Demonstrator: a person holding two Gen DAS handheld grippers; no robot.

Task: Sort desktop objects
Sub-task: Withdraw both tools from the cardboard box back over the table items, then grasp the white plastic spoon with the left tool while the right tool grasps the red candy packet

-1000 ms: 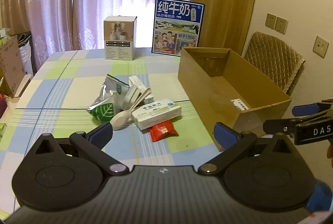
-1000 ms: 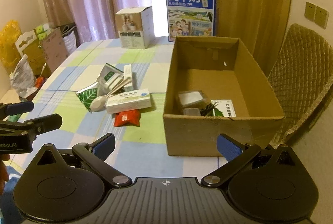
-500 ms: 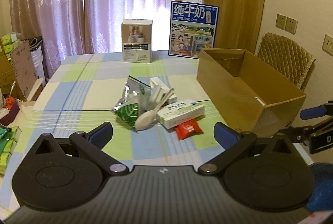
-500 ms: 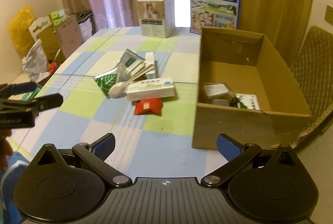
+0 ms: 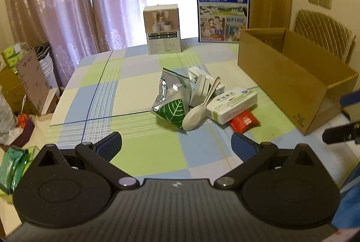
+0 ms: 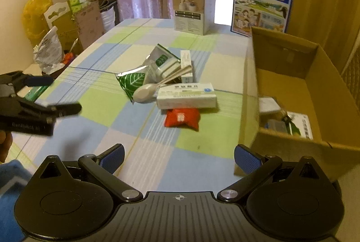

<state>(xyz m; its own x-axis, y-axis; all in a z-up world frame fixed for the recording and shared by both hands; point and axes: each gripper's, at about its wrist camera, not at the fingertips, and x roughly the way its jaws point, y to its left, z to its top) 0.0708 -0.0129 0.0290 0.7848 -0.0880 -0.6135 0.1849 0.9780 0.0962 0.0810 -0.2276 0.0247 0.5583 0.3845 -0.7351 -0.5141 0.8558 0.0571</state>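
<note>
A pile lies mid-table: a silver-green leaf pouch [image 5: 172, 104] [image 6: 132, 81], a beige spoon [image 5: 195, 114] [image 6: 146, 90], a white medicine box [image 5: 232, 104] [image 6: 186, 95], a red sachet [image 5: 244, 121] [image 6: 182, 118] and smaller white boxes [image 5: 203, 84]. An open cardboard box [image 5: 292, 77] [image 6: 312, 84] stands to the right with several items inside [image 6: 288, 121]. My left gripper [image 5: 176, 145] is open and empty, above the table's near edge; it shows at the left of the right wrist view [image 6: 58, 95]. My right gripper [image 6: 178, 156] is open and empty, in front of the red sachet.
A white product box [image 5: 163, 29] and a blue milk carton [image 5: 222, 11] stand at the table's far end. A padded chair [image 5: 324, 37] is behind the cardboard box. Bags and cartons [image 6: 56, 23] crowd the floor left of the checked tablecloth [image 5: 101, 93].
Both grippers have swung left and a little nearer the pile; the cardboard box has slid toward the right of each view. Both stay open and empty.
</note>
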